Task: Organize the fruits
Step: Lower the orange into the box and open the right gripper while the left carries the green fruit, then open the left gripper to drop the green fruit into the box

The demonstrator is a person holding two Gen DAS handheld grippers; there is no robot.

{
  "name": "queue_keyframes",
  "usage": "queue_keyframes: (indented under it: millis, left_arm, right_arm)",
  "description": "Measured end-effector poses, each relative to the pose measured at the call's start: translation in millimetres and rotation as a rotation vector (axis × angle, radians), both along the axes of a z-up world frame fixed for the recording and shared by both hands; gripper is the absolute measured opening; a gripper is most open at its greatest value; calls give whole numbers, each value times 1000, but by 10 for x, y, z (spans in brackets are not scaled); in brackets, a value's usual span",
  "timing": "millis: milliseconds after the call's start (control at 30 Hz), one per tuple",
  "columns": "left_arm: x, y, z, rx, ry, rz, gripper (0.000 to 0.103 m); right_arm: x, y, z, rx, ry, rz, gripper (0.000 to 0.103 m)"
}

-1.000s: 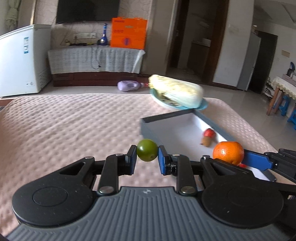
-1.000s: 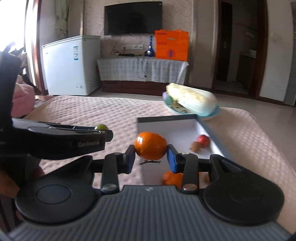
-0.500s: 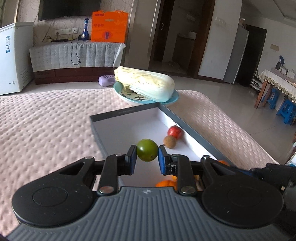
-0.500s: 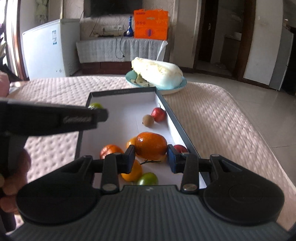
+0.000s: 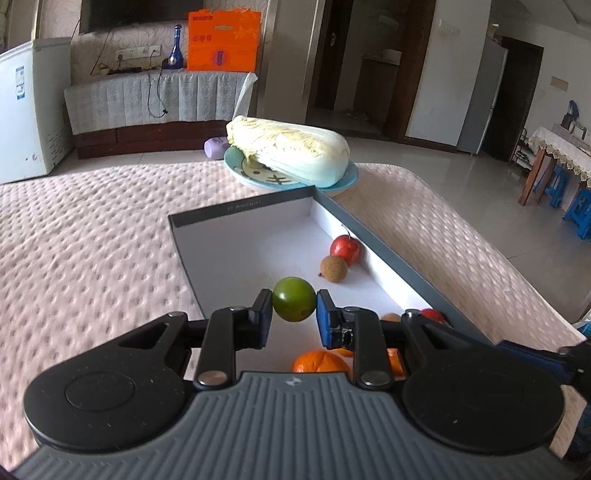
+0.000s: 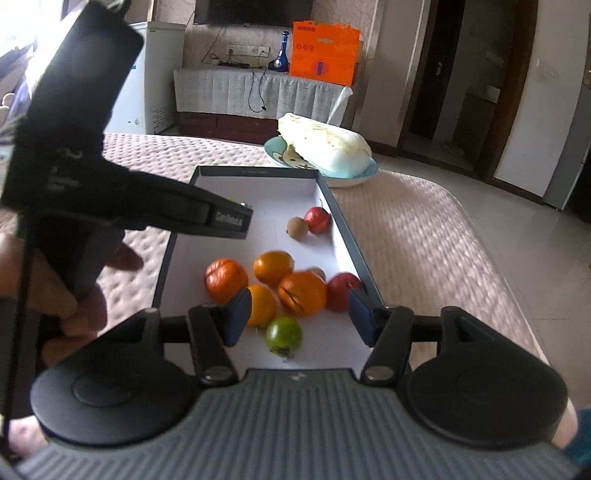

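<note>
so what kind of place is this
Most likely a home living room: a wall TV over a cloth-covered cabinet, a white chest freezer, and a table with a pink quilted cover.

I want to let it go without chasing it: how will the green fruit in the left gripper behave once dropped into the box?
The green fruit looks round and smooth, so it will probably roll on the flat white floor of the box. The walls should stop it. Its skin looks firm, so bruising seems unlikely.

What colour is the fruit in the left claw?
Green fruit, seen best in the left wrist view.
</note>
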State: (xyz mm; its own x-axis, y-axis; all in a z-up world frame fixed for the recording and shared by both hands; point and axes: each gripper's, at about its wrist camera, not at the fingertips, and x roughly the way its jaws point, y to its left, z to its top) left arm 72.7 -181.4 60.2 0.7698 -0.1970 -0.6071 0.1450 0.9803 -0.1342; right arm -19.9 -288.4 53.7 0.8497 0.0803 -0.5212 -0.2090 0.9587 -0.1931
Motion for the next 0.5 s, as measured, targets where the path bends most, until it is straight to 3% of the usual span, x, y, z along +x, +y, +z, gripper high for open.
queue_keyframes:
  millis: [333, 433, 500]
  left_arm:
    - [-396, -15, 119, 41, -40, 46, 30]
    - [-595, 8, 143, 45, -48, 48, 31]
    - [-741, 25, 156, 38, -47, 43, 51]
  right_arm:
    - [-763, -273, 175, 147, 3, -102, 60]
    - [-921, -399, 197, 176, 43, -130, 60]
    - [-996, -501, 206, 219, 88, -166, 60]
